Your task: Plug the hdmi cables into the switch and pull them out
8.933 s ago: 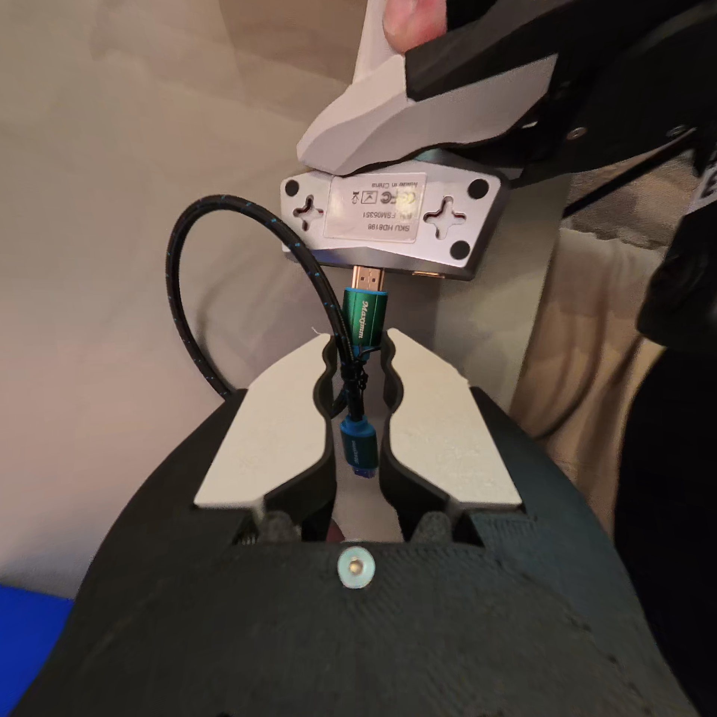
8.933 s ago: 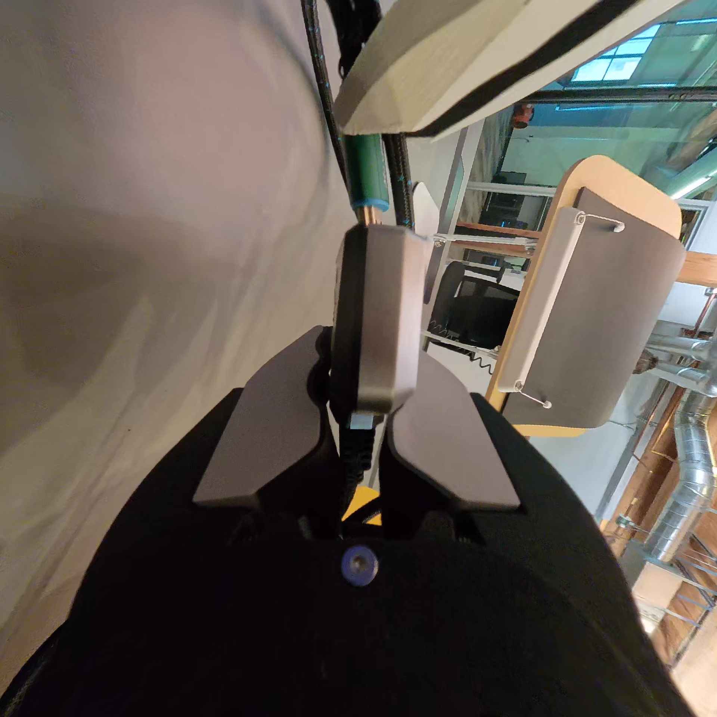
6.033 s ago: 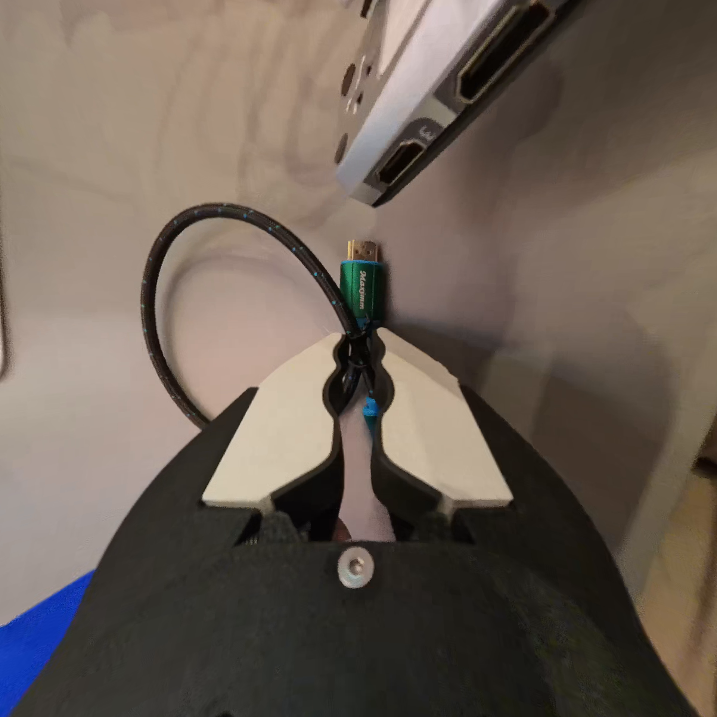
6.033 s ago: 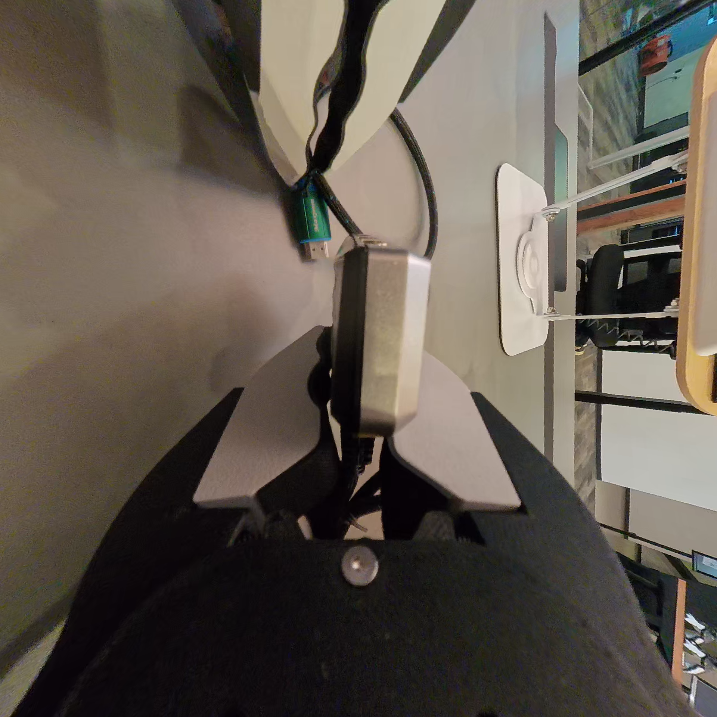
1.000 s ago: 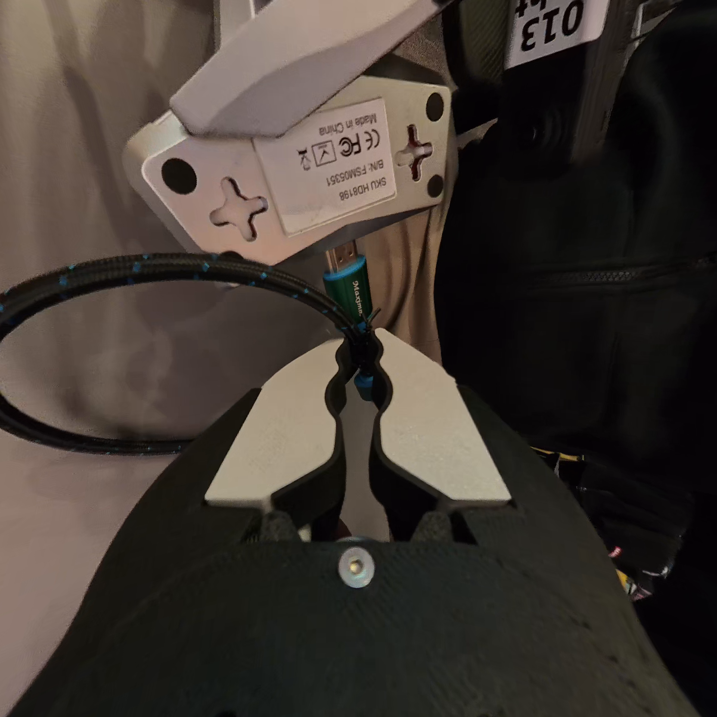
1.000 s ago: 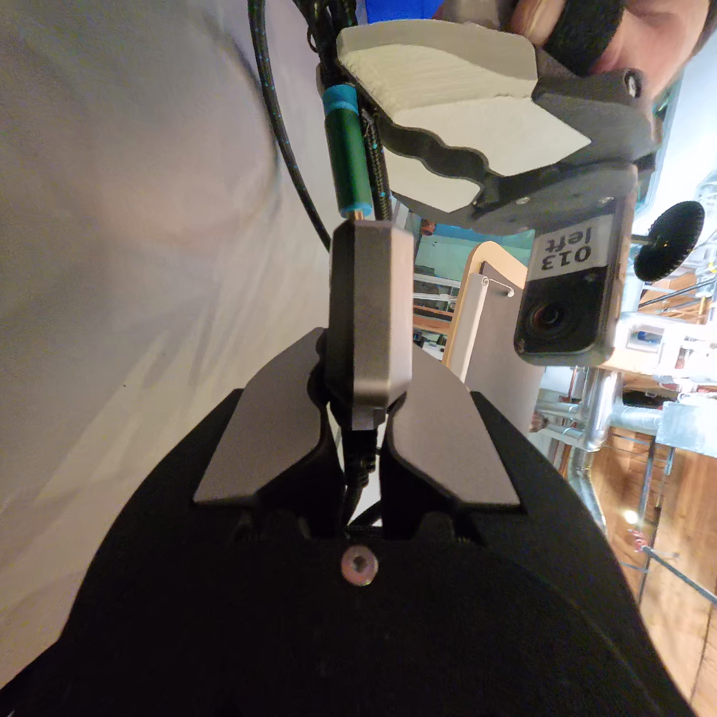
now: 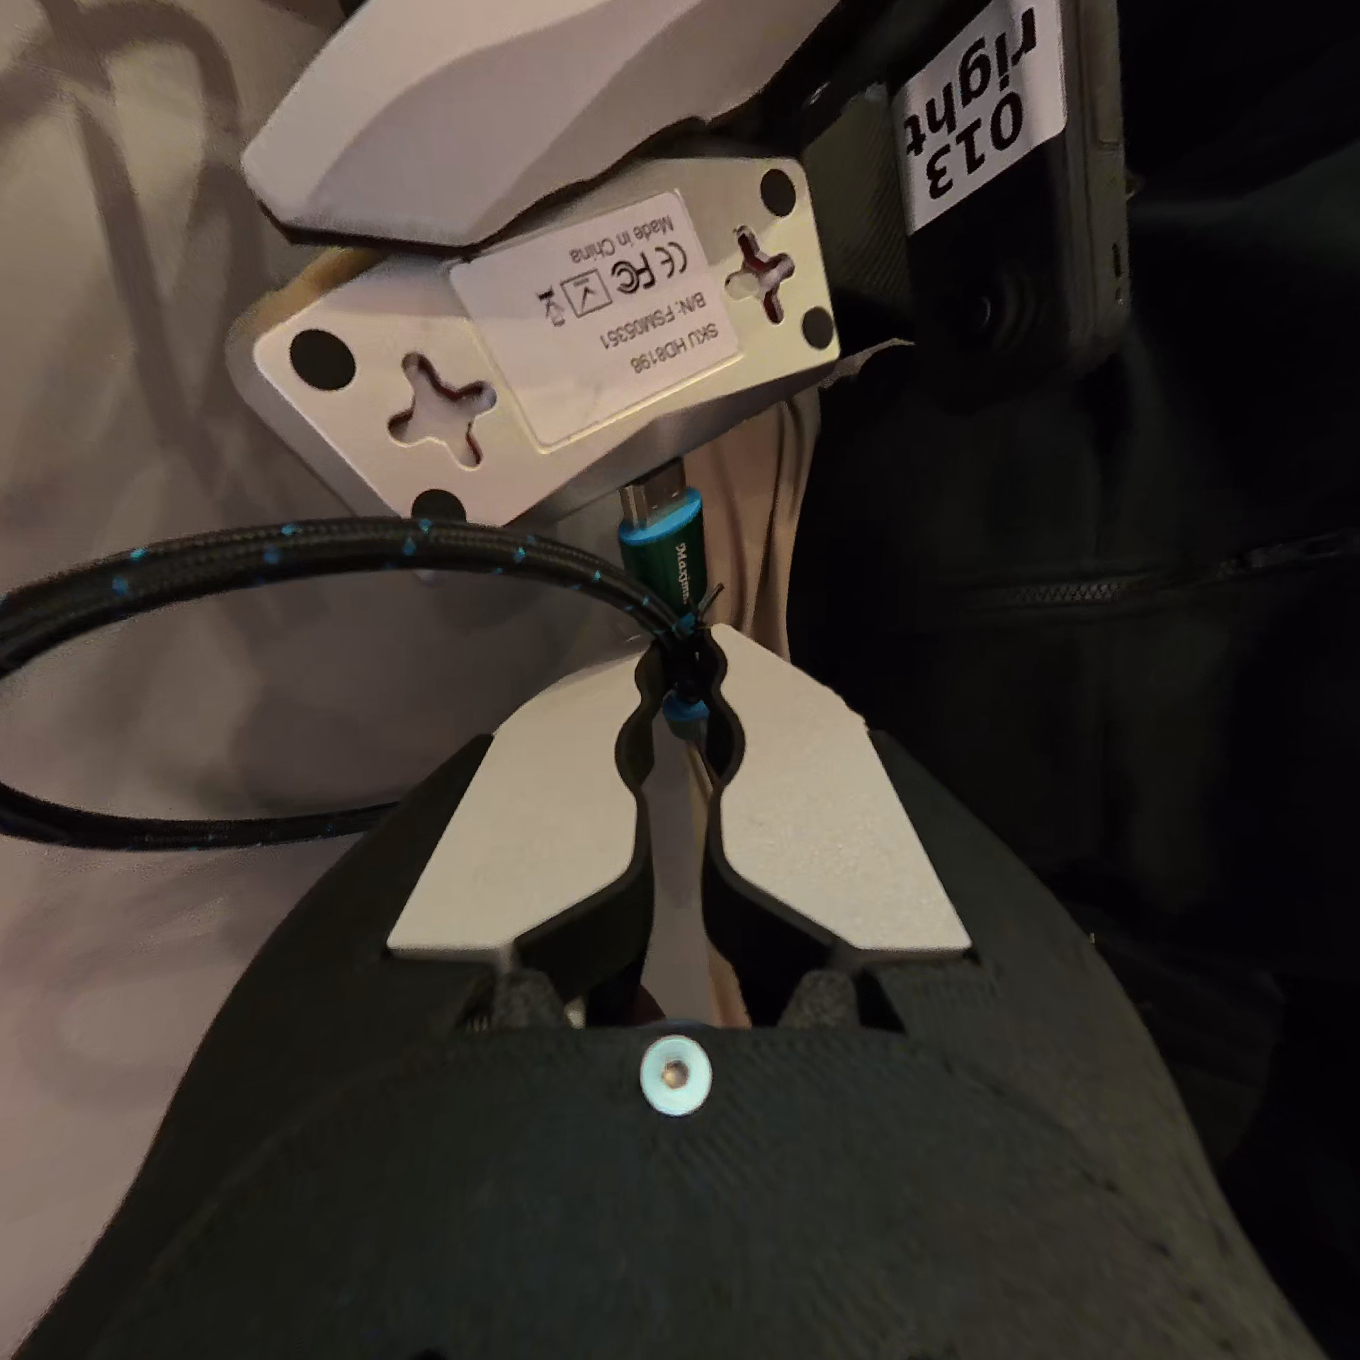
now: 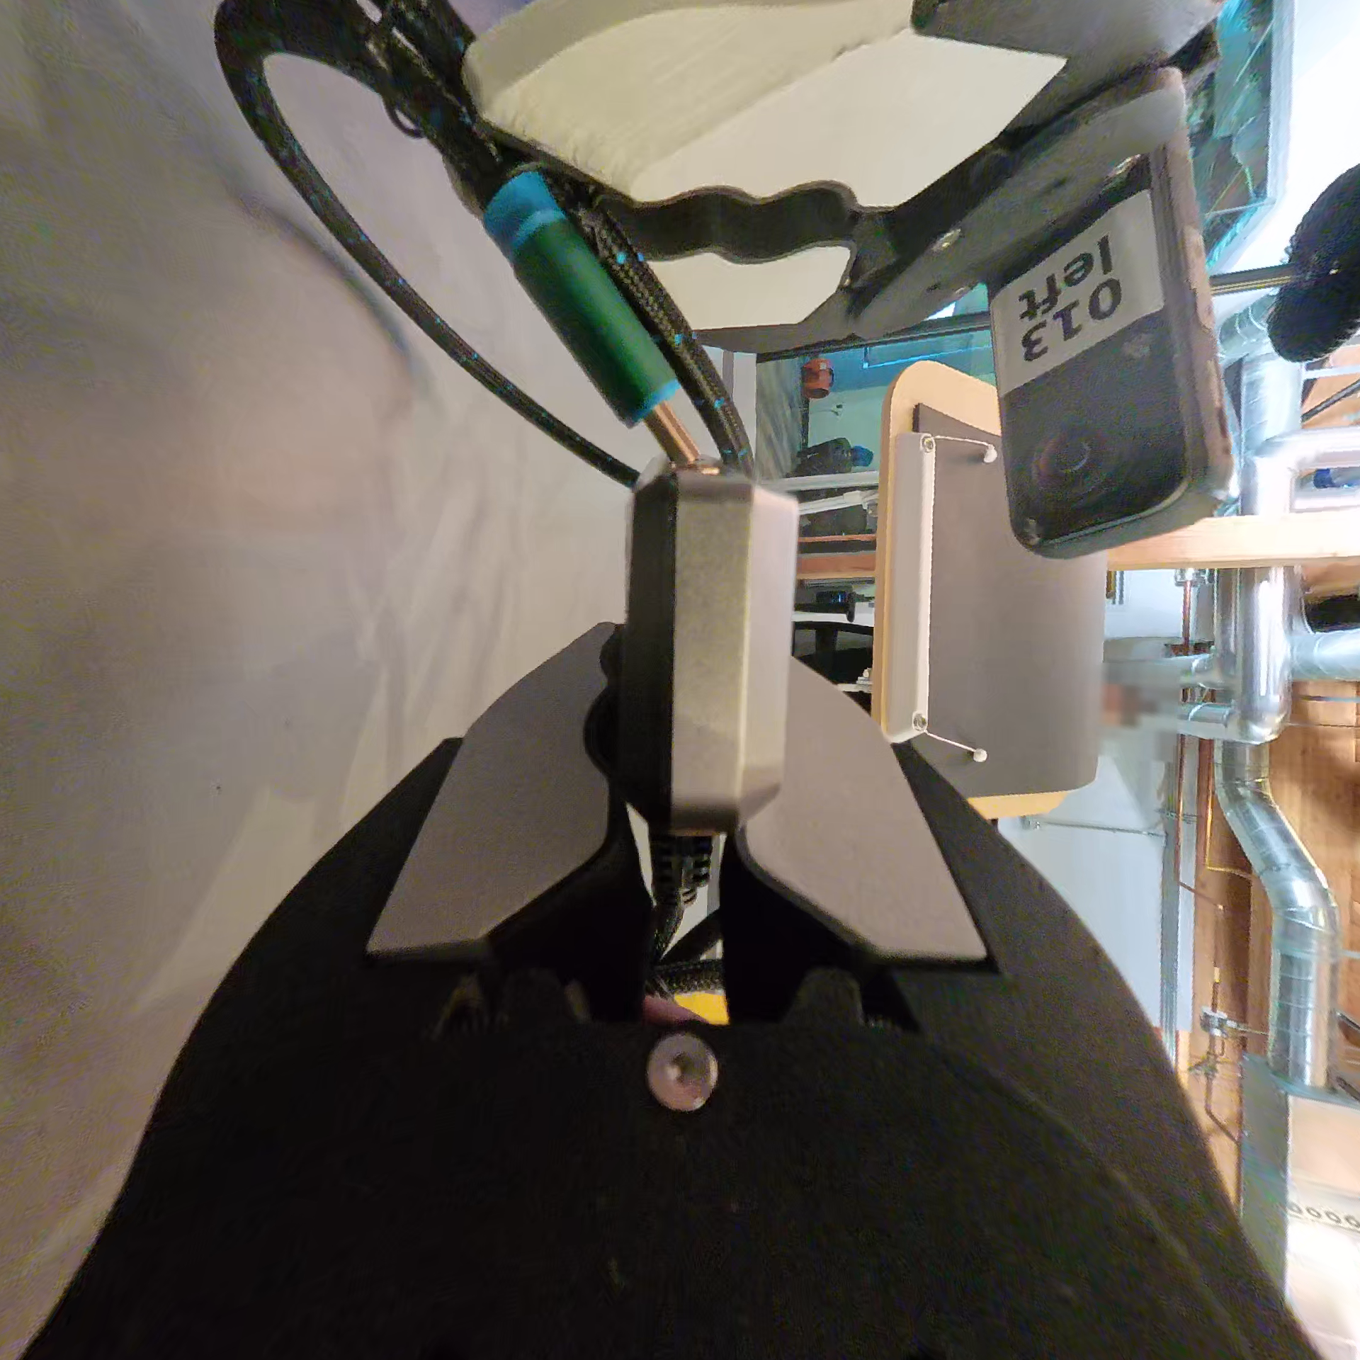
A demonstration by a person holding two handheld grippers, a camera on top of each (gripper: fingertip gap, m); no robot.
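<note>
My left gripper [image 7: 681, 666] is shut on the black braided HDMI cable [image 7: 309, 548] just behind its green plug [image 7: 666, 552]. The plug's metal tip sits in a port on the edge of the silver switch [image 7: 412, 383], tilted. My right gripper [image 8: 699, 662] is shut on the switch [image 8: 710, 647], seen edge-on, with the green plug [image 8: 589, 316] entering its far end at an angle. The right gripper's white finger [image 7: 471, 132] lies over the switch in the left wrist view. The left gripper [image 8: 662, 169] shows at the top of the right wrist view. Another black cable [image 8: 677, 876] leaves the switch's near end.
A pale cloth surface [image 7: 184, 699] lies behind. The cable loops out to the left [image 7: 88, 824]. A person's dark clothing [image 7: 1104, 662] fills the right of the left wrist view. The room, a padded board [image 8: 1015, 662] and metal ducts [image 8: 1295, 920] show at right. Some 10 centimetres of space lies between my two pairs of fingers.
Over the last second the two grippers have come closer and the plug now stands more tilted against the switch's port. Six seconds ago the plug was free of the switch.
</note>
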